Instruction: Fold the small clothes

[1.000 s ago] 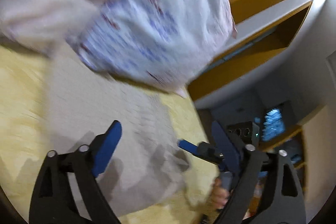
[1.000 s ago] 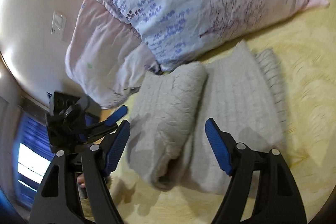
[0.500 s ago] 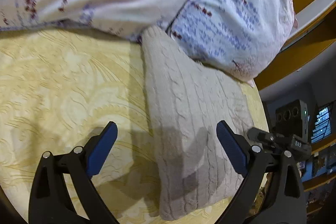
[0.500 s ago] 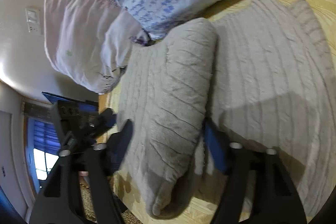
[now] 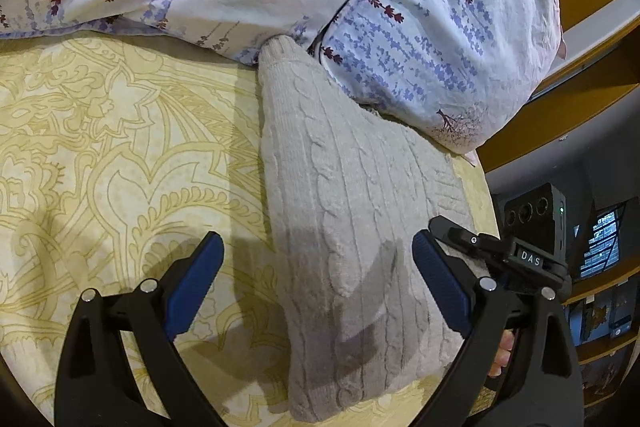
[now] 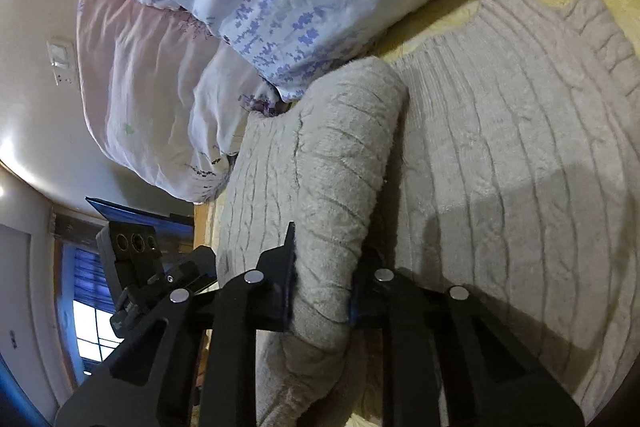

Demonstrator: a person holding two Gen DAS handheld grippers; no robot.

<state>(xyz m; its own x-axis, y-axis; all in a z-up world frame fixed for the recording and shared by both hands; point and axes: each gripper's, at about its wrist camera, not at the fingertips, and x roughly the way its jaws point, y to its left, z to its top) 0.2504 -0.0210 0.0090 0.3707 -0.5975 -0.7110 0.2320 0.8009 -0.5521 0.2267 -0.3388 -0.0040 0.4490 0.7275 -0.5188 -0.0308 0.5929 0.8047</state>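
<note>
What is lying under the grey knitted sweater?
The sweater lies on a yellow patterned bedspread, its far end tucked against a floral pillow. Anything beneath the knit itself is covered.

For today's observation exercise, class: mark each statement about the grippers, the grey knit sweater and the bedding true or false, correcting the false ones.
1. The right gripper is clamped on a fold of the grey knit sweater. True.
2. The left gripper grips the sweater. False: it is open, holding nothing.
3. The sweater lies on a yellow patterned bedspread. True.
4. The floral pillow is plain green. False: pale with blue and red flowers.
</note>
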